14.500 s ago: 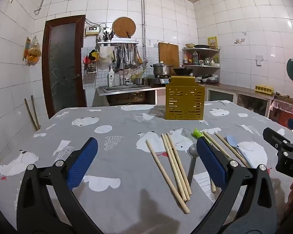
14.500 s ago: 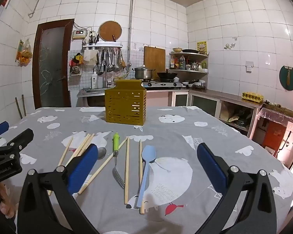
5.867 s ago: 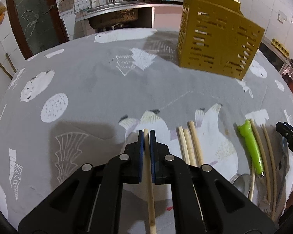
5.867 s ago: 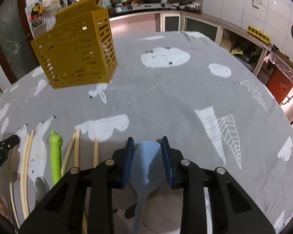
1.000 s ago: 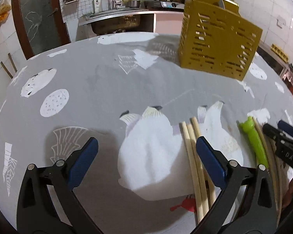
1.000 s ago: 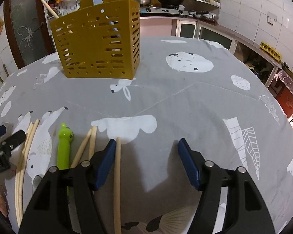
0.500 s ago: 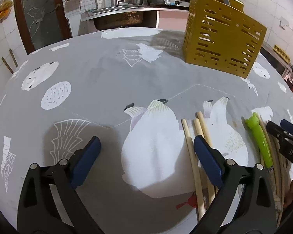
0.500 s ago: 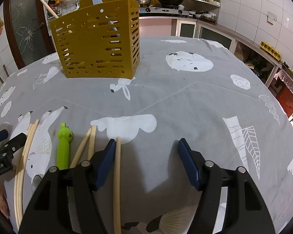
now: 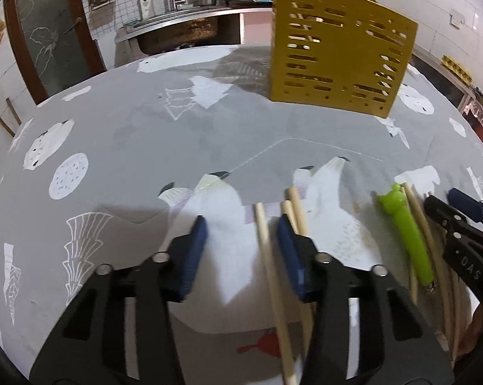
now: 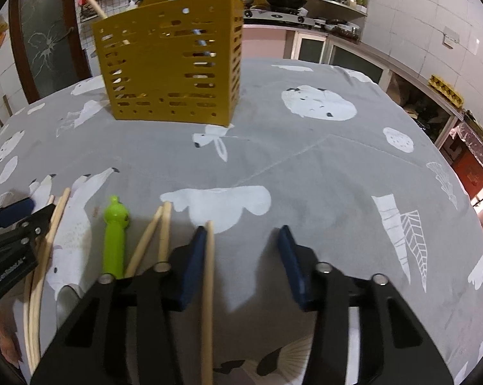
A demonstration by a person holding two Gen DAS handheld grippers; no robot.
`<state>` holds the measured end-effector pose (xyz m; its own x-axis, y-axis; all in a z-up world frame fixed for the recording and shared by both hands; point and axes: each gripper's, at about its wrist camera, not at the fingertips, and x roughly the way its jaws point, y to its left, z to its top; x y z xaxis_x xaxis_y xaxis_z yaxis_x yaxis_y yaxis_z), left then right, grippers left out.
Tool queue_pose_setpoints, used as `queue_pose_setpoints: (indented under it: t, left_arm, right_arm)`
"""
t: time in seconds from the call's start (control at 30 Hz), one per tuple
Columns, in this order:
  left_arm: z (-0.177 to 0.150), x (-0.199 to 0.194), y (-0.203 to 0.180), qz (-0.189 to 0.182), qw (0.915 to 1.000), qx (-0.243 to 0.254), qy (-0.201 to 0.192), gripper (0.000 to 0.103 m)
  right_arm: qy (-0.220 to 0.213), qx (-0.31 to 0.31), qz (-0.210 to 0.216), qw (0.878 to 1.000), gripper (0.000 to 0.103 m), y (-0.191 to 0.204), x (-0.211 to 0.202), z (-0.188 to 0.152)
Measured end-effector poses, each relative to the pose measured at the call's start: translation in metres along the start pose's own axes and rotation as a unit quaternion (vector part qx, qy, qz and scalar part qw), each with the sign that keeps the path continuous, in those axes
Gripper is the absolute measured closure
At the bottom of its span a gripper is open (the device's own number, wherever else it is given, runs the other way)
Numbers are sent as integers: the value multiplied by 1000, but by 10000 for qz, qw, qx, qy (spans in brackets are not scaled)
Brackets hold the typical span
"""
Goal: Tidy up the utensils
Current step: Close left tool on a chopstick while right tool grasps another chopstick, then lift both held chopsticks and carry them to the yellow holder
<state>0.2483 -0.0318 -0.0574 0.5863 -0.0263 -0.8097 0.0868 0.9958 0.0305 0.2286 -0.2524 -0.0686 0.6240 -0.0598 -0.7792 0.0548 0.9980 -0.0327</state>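
Observation:
The yellow slotted utensil holder stands at the far side of the table and holds a chopstick and a blue spoon; it also shows in the right wrist view. My left gripper is open, low over the cloth, with a wooden chopstick lying between its fingers near the right pad. Two more chopsticks lie just right of it. My right gripper is open, with a chopstick lying against its left pad. A green-handled utensil and more chopsticks lie to its left.
The table carries a grey cloth with white animal prints. A kitchen counter with sink and stove stands behind. The right gripper's tips show at the right edge of the left wrist view; the left gripper shows in the right wrist view.
My left gripper has narrowed its opening and moved right and down around a chopstick. My right gripper has come lower and slightly forward, the chopstick now by its left pad.

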Motion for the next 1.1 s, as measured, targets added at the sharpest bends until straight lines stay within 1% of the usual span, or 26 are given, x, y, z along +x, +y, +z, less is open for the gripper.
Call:
queue_pose_setpoints:
  t: [0.03, 0.07, 0.13, 0.2, 0.23, 0.27, 0.37, 0.47, 0.67, 0.8, 0.9, 1.1]
  left_arm:
    - [0, 0, -2, -28, 10000, 33, 14, 72]
    - [0, -1, -4, -56, 10000, 59, 31, 75]
    - [2, 1, -6, -53, 10000, 54, 51, 79]
    - [6, 3, -5, -100, 9999, -38, 88, 84]
    - [8, 4, -4, -121, 9998, -76, 106, 88]
    - [10, 6, -3, -145, 9997, -119, 127, 91]
    - [13, 9, 0, -202, 9995, -184, 145, 97]
    - [13, 10, -1, -208, 9996, -179, 115, 98]
    - [14, 5, 1, -248, 9995, -183, 27, 99]
    - [19, -4, 6, -270, 9991, -291, -112, 99]
    - [25, -20, 9, -319, 9983, -335, -349, 99]
    - [36, -64, 14, -441, 9931, -376, -1020, 100]
  right_arm:
    - [15, 5, 28, 10000, 66, 0, 0, 1]
    - [28, 6, 42, 10000, 69, 0, 0, 2]
    - [40, 4, 31, 10000, 72, 1, 3, 4]
    - [48, 52, 58, 10000, 79, 1, 7, 7]
    - [42, 86, 67, 9999, 80, 1, 8, 9]
    - [39, 95, 71, 9999, 84, 2, 9, 10]
    - [20, 130, 105, 9999, 93, 2, 11, 12]
    - [4, 188, 150, 9997, 98, 1, 10, 13]
    - [-163, 344, 292, 9988, 98, -7, -2, 16]
    - [-395, 430, 335, 9977, 98, -15, -17, 21]
    - [-638, 477, 341, 9962, 98, -21, -30, 26]
    - [-1267, 563, 264, 9900, 98, -29, -63, 37]
